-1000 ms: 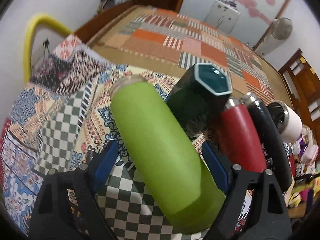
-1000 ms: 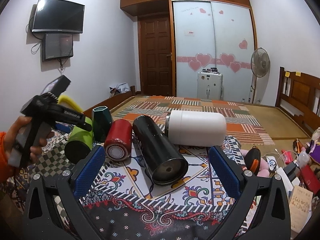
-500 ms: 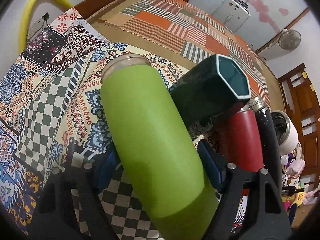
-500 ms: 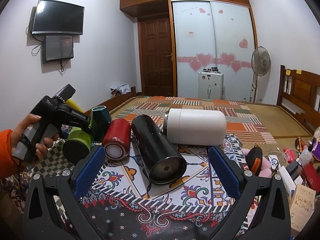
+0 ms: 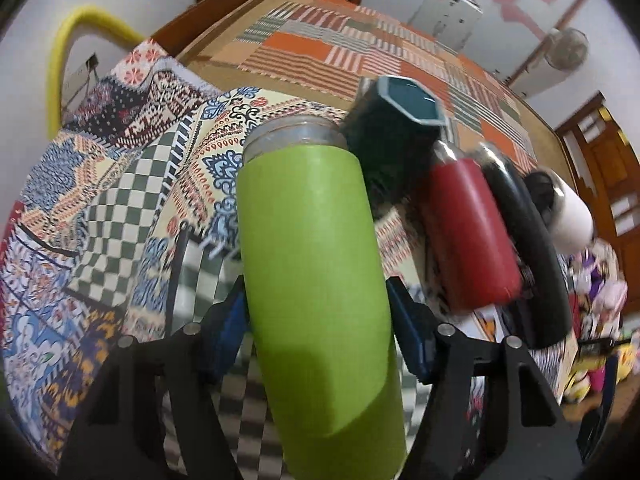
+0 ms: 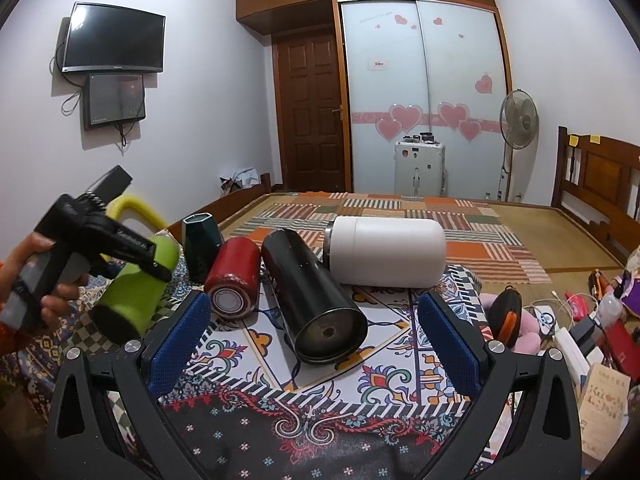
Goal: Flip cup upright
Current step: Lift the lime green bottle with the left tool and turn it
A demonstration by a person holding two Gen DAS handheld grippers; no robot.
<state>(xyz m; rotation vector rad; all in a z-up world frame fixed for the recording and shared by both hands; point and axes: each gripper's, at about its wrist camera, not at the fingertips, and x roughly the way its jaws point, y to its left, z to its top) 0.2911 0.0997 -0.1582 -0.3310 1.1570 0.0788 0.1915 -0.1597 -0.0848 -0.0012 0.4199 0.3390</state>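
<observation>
A bedroom with a wardrobe [image 6: 424, 96], door [image 6: 310, 114] and TV [image 6: 114, 38] surrounds a patterned cloth [image 6: 360, 364] where the left gripper [image 5: 316, 320] clamps the tilted green cup [image 5: 316, 280] beside lying cups, while the right gripper [image 6: 316, 344] hovers open.

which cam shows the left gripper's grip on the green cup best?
Left wrist: both blue pads flank the green cup mid-body and press its sides; its silver rim faces away. Right wrist shows the left gripper from outside, across the green cup, whose dark base tilts toward the camera; pad contact is hidden there.
</observation>
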